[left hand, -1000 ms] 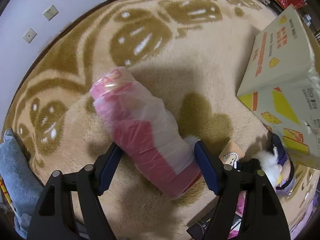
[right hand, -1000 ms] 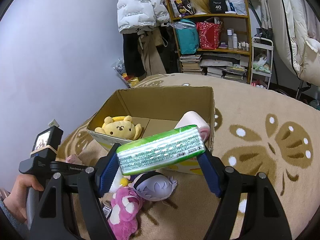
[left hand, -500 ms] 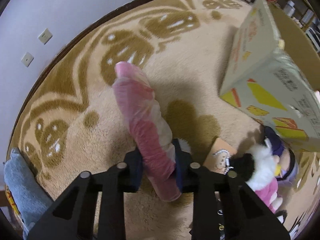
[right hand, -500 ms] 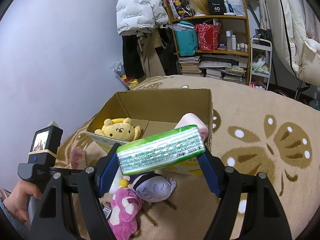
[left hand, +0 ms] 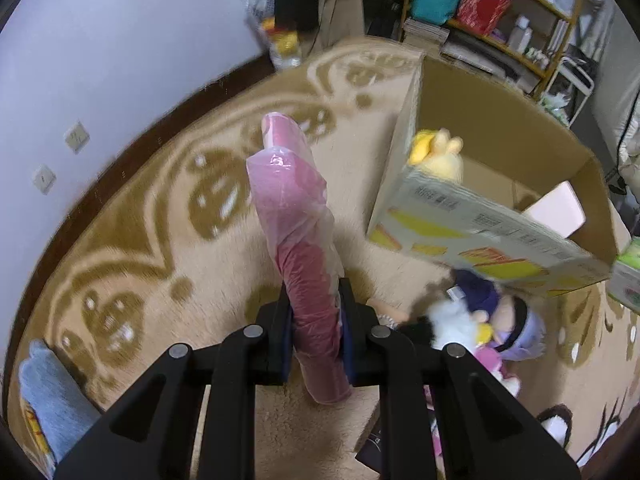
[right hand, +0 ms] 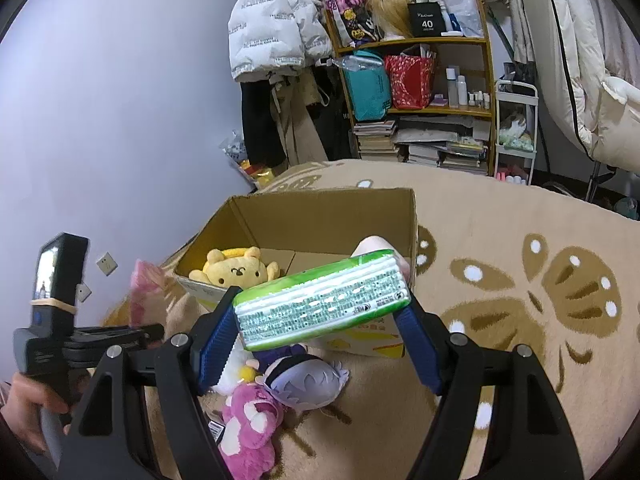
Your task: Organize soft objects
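Observation:
My left gripper [left hand: 316, 316] is shut on a pink plastic-wrapped soft pack [left hand: 298, 216], held up off the rug left of the open cardboard box [left hand: 472, 220]. The pack and left gripper also show at the left of the right wrist view [right hand: 140, 292]. My right gripper [right hand: 320, 336] is shut on a green tissue pack [right hand: 320, 306], held in front of the box [right hand: 320, 212]. A yellow plush [right hand: 236, 272] and a pale pink item [left hand: 554, 214] lie inside the box. A purple-haired plush [right hand: 308, 376] and a pink plush [right hand: 248, 428] lie on the rug before the box.
A beige patterned rug [right hand: 520, 320] covers the floor. A wooden shelf [right hand: 420, 92] with books, bags and bottles stands behind the box, with hanging coats [right hand: 276, 40] beside it. A blue-grey cloth [left hand: 52, 396] lies at the rug's left edge by the wall.
My left gripper closed on the pink pack, lifted it upright and swung toward the box. The right gripper stayed nearly still with the tissue pack.

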